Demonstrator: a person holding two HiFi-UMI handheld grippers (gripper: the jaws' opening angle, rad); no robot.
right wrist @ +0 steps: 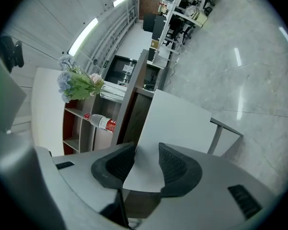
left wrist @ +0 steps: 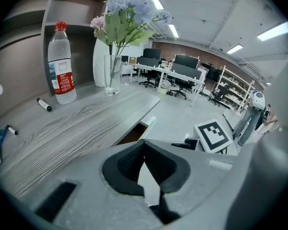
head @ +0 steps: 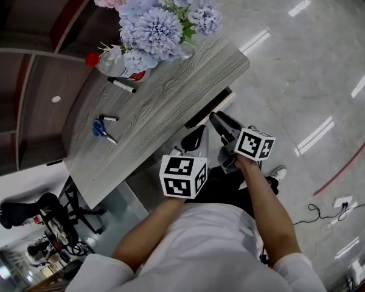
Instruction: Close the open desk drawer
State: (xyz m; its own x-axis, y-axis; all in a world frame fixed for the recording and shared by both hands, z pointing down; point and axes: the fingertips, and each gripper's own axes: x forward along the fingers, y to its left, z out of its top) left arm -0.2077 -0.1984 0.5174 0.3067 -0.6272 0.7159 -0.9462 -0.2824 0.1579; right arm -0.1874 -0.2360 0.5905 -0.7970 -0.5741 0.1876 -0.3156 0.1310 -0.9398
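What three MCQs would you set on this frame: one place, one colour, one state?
1. Where is the bottle?
A) upright on the desk, beside the vase
B) on the floor
C) lying under the desk

2. What colour is its cap?
A) blue
B) red
C) white

3. The drawer is:
A) shut flush
B) open
C) taken out and set on the desktop

Answers:
1. A: the left gripper view shows it standing next to the vase.
2. B: the cap is plainly red.
3. B: the drawer's brown inside shows below the desk edge.
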